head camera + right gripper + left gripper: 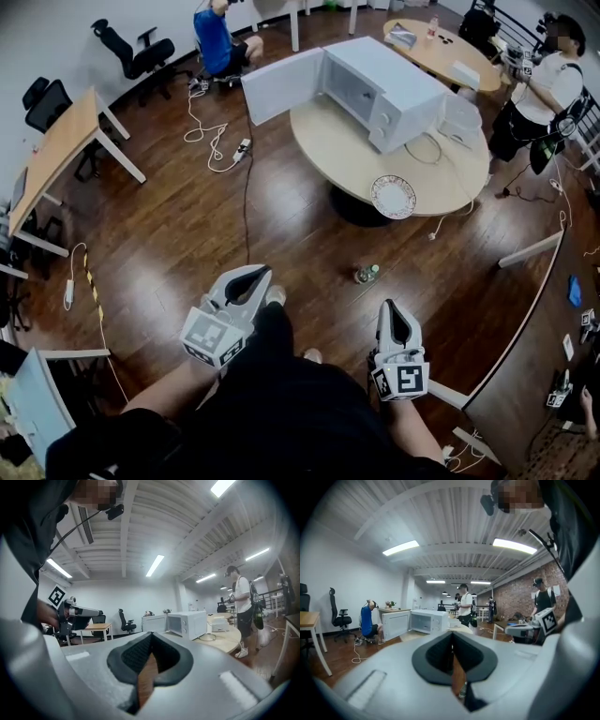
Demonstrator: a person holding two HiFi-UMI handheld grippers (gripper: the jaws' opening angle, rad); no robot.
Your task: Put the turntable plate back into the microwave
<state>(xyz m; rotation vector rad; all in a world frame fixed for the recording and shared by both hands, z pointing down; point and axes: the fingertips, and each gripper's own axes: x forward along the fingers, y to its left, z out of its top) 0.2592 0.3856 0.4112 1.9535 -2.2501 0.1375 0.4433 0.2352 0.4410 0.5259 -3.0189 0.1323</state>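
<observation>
The white microwave [380, 86] stands on the round wooden table [347, 155] far ahead, its door [281, 84] swung wide open to the left. The turntable plate [394, 197], glass with a patterned rim, lies flat near the table's near edge. Both grippers are held low in front of the person, well short of the table. My left gripper [260, 272] is shut with nothing in it, and so is my right gripper [392, 305]. The left gripper view looks past its closed jaws [452, 634] to the microwave [429, 620]. The right gripper view shows the microwave [190, 624] beyond its own closed jaws [151, 635].
A small bottle [366, 274] lies on the wooden floor between me and the table. A person in blue [217, 37] crouches behind the microwave door, and another in white [544, 94] stands at the right. Cables [211, 131] trail on the floor; a desk [61, 150] stands left.
</observation>
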